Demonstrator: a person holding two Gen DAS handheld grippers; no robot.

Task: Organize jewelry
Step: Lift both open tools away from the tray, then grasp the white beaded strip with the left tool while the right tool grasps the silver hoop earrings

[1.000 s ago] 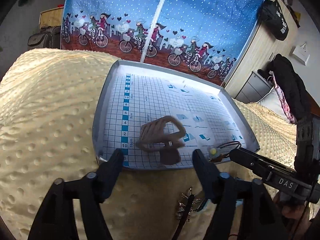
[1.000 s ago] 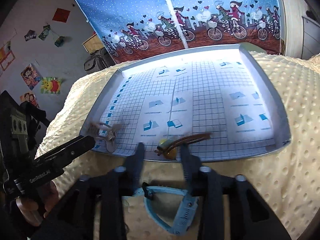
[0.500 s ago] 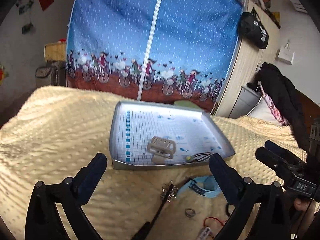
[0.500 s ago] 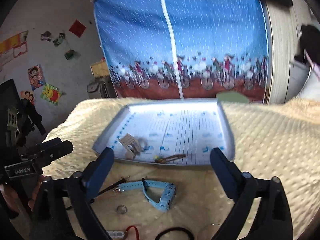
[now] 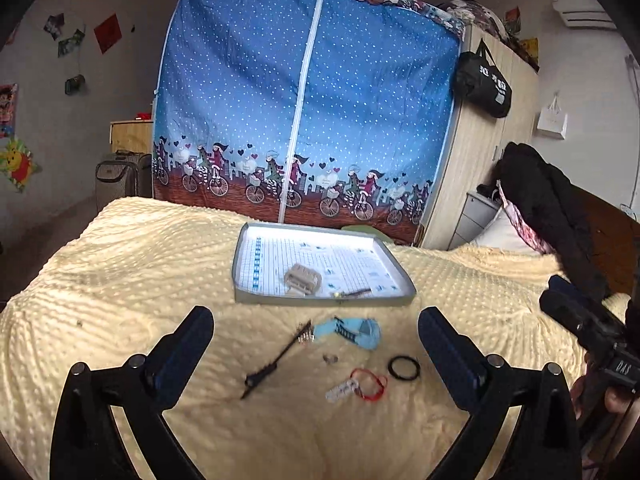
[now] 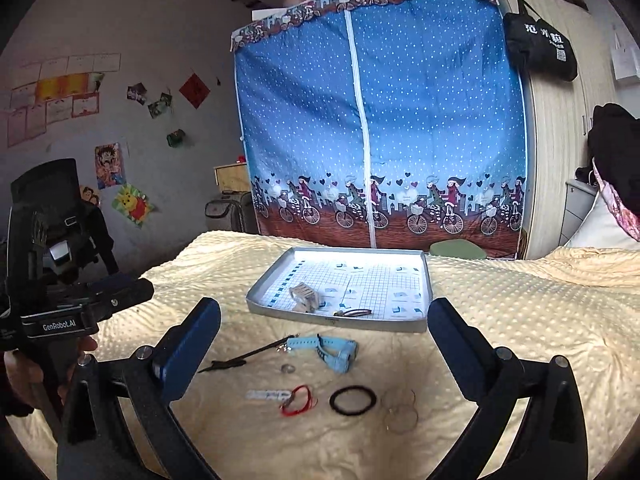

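Both of my tools are empty: the left hand-held gripper (image 5: 314, 344) and the right hand-held gripper (image 6: 324, 334) hang above the bed (image 6: 520, 320) with fingers spread wide. The tray (image 6: 428, 280) holds a beige hair claw (image 6: 305, 295) and a brown clip (image 6: 354, 313). On the blanket I see a blue watch (image 6: 334, 350), a black hair tie (image 6: 353, 400), a red cord (image 6: 298, 400) and a small ring (image 6: 287, 368).

A blue bicycle-print curtain (image 6: 380, 120) is hanging at twelve o'clock behind the bed's yellow dotted blanket (image 6: 520, 320). A black bag (image 6: 540, 44) is dangling at two o'clock on the wooden wardrobe (image 6: 560, 160), while posters (image 6: 128, 200) are sticking to the wall at nine o'clock.
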